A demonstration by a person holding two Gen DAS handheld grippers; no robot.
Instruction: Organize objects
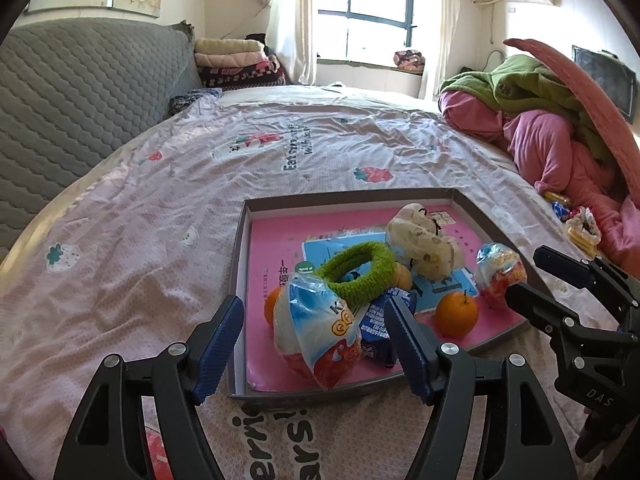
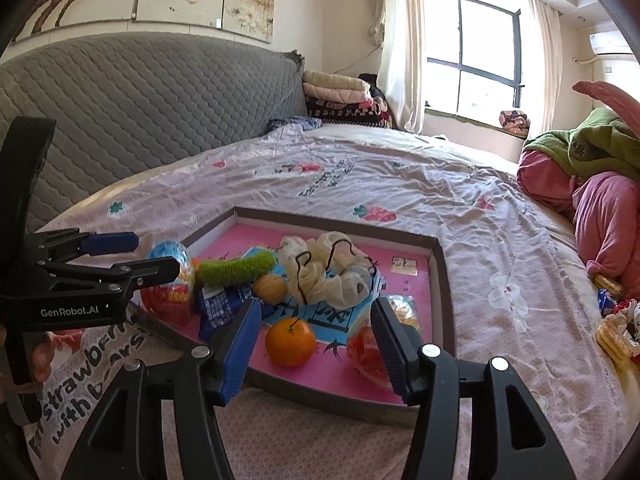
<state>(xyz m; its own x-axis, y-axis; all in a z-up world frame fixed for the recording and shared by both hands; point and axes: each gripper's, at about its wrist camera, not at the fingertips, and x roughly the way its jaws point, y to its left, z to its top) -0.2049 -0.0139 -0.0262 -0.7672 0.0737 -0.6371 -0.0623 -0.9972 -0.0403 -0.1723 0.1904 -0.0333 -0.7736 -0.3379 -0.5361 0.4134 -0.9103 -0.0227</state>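
A grey-rimmed shallow tray (image 1: 348, 197) (image 2: 340, 225) with a pink liner lies on the bed. It holds a green knitted ring (image 1: 360, 272) (image 2: 236, 268), a cream cloth bundle (image 1: 424, 240) (image 2: 332, 272), an orange (image 1: 456, 314) (image 2: 290, 340), a blue packet (image 1: 380, 332) and two egg-shaped snack packs (image 1: 316, 336) (image 1: 500, 272). My left gripper (image 1: 315, 308) (image 2: 152, 256) is open over the tray's near left corner, with the nearer egg pack lying loose between its fingers. Open too, my right gripper (image 2: 316, 308) (image 1: 526, 274) hangs above the orange, and the other egg pack (image 2: 364, 344) sits behind its right finger.
Loose wrapped snacks (image 1: 580, 228) (image 2: 616, 328) lie on the sheet right of the tray, beside a heap of pink and green clothes (image 1: 540, 128) (image 2: 600, 200). A grey quilted headboard (image 1: 80, 92) runs along the left. Folded blankets (image 1: 236, 60) are stacked at the far end.
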